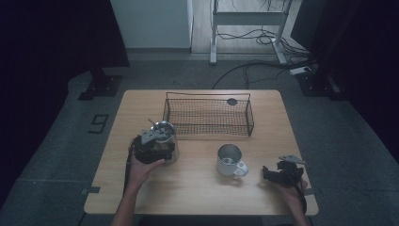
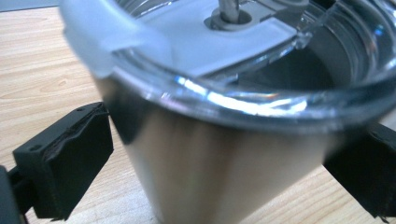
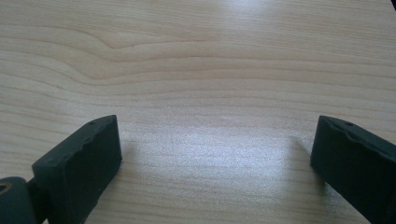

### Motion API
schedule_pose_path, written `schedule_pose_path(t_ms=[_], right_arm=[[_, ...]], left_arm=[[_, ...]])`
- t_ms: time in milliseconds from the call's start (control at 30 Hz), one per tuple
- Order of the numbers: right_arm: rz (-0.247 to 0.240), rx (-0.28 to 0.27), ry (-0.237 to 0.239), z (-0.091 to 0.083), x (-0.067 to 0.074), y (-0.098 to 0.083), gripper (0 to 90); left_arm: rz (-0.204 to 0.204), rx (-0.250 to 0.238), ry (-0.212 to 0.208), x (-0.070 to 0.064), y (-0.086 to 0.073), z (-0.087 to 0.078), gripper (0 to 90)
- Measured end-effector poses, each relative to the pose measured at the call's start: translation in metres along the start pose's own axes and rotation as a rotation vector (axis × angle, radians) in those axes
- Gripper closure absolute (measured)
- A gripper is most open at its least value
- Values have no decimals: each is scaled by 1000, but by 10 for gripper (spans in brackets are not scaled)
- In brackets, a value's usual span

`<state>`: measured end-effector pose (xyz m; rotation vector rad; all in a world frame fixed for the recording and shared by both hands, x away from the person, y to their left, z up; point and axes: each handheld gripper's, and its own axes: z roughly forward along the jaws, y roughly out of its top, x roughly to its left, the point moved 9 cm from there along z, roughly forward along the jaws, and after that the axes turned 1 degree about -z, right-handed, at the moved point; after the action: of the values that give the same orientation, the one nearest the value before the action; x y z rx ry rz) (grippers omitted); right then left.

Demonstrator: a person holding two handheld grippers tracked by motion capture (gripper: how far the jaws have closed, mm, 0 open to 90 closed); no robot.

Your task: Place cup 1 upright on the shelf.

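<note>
While between the spread left tool, a shiny steel tumbler with clear lid.

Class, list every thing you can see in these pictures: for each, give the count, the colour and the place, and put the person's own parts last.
Table: one, light wood, centre of the high view.
Wire basket: one, black, far middle of the table.
Round disc: one, dark, by the basket's far right rim; whether in or behind it cannot be told.
Tumbler: one, shiny steel with a clear lid, left of centre, between the left gripper's jaws.
Mug: one, steel with a white handle, near middle, standing alone.
Left gripper: one, black, open around the tumbler.
Right gripper: one, black, open, near right of the table.
Hands: two, left hand, right hand.
</note>
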<state>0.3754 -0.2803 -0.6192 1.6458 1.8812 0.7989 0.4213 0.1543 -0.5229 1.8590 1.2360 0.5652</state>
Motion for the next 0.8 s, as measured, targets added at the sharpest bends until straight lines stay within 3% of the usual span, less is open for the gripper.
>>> schedule_pose_path(t_ms=[333,533,800], right_arm=[[1,1,-4,0,-1,0,15],[1,1,-4,0,-1,0,15],[2,0,-6,1,-1,0,15]], left_arm=[[2,4,27,-1,5,15,4],[18,-28,47,-2,6,16,35],[21,-13,53,-3,6,15,40]])
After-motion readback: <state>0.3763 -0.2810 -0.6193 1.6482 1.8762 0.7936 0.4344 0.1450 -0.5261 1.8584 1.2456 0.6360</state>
